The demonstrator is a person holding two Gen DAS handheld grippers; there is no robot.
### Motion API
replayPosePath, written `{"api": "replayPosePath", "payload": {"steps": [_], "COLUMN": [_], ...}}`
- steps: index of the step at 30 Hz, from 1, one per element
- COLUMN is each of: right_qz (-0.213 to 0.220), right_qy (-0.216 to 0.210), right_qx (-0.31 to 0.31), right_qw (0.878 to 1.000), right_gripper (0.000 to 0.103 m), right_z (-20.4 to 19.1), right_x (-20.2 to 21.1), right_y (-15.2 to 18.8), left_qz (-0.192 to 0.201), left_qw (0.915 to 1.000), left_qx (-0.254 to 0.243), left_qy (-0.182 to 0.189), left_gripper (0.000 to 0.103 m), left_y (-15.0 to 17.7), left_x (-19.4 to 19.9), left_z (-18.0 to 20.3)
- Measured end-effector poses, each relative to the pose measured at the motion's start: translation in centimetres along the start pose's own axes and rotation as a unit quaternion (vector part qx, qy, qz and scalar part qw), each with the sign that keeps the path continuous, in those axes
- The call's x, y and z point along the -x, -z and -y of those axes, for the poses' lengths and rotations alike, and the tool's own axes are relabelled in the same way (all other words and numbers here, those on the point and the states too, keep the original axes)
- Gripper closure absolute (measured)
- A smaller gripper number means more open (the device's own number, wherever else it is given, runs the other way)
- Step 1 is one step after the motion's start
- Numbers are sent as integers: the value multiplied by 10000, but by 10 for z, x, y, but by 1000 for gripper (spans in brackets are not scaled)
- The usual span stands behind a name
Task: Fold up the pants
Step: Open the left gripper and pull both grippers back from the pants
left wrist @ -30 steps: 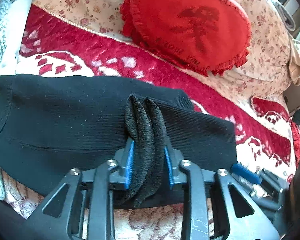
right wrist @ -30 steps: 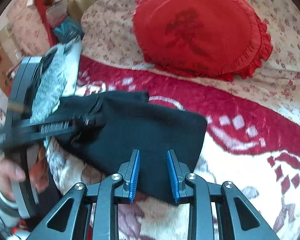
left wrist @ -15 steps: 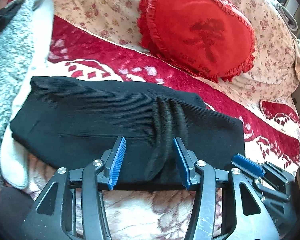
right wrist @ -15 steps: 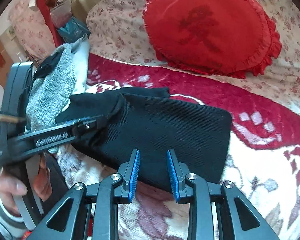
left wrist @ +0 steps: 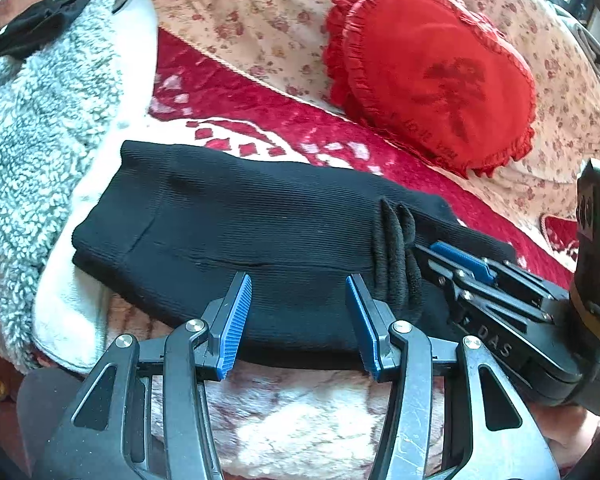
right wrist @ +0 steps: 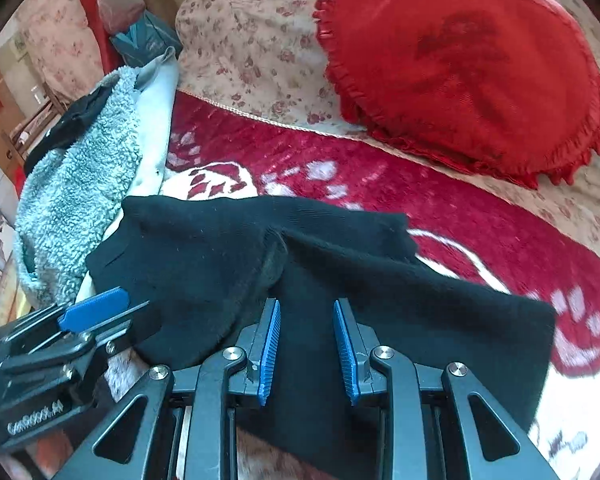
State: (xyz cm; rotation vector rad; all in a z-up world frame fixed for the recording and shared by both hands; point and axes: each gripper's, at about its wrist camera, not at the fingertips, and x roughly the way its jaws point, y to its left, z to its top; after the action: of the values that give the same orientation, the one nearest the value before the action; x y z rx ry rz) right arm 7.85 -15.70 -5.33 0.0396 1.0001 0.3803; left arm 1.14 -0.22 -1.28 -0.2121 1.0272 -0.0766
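From the left wrist camera we see the pants (left wrist: 268,236) lying as a black folded bundle on the red and white blanket (left wrist: 228,96), near edge just in front of us. Our left gripper (left wrist: 298,312) stands wide, its blue pads apart over that near edge and holding nothing. A bunched ridge of cloth rises at the right of the bundle, and the right gripper (left wrist: 456,260) reaches in from the right beside that ridge; from this side we cannot tell how its jaws stand. A grey fleece (left wrist: 40,128) lies to the left, its pale lining touching the pants, and a red heart pillow (left wrist: 440,72) sits well behind.

From the right wrist camera the pants (right wrist: 380,280) spread below our right gripper (right wrist: 306,340), whose pads sit a moderate gap apart above the cloth with nothing pinched between them. A raised crease runs up from just ahead of the pads. The left gripper (right wrist: 96,312) shows at the lower left, over the pants' near edge.

We judge the pants a soft, ribbed knit, fairly thick and light, limp rather than stiff, and likely to sag and bunch when lifted. It should not slip on the ribbed pads. We think the best hold is at the edges or corners of the bundle, pinching all layers together, one gripper at each end so the cloth stays taut.
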Motion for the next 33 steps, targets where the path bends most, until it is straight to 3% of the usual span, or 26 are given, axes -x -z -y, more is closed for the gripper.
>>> {"api": "replayPosePath", "payload": {"steps": [6, 14, 21, 26, 30, 33], "right_qz": [11, 202, -182, -3, 53, 21], "right_qy": [-17, 60, 168, -70, -35, -128], "right_qx": [177, 287, 439, 422, 642, 699], "right_qw": [9998, 9994, 9987, 9991, 9979, 9975], "right_gripper": [76, 76, 76, 76, 76, 76], "right_z": [-15, -19, -22, -31, -47, -59], "right_x": [-12, 22, 4, 15, 11, 2], "right_y": [-17, 1, 21, 6, -8, -17], "left_qz": [-12, 213, 250, 142, 140, 141], "left_qw": [9999, 9991, 9987, 9988, 9981, 9972], "left_qx": [104, -2, 29, 235, 375, 547], "left_qy": [-76, -359, -442, -404, -478, -488], "left_gripper": [55, 55, 55, 55, 43, 43], "left_y": [1, 9, 16, 19, 19, 17], "left_x": [0, 13, 22, 24, 24, 25], "left_z": [-10, -9, -11, -24, -36, -49]}}
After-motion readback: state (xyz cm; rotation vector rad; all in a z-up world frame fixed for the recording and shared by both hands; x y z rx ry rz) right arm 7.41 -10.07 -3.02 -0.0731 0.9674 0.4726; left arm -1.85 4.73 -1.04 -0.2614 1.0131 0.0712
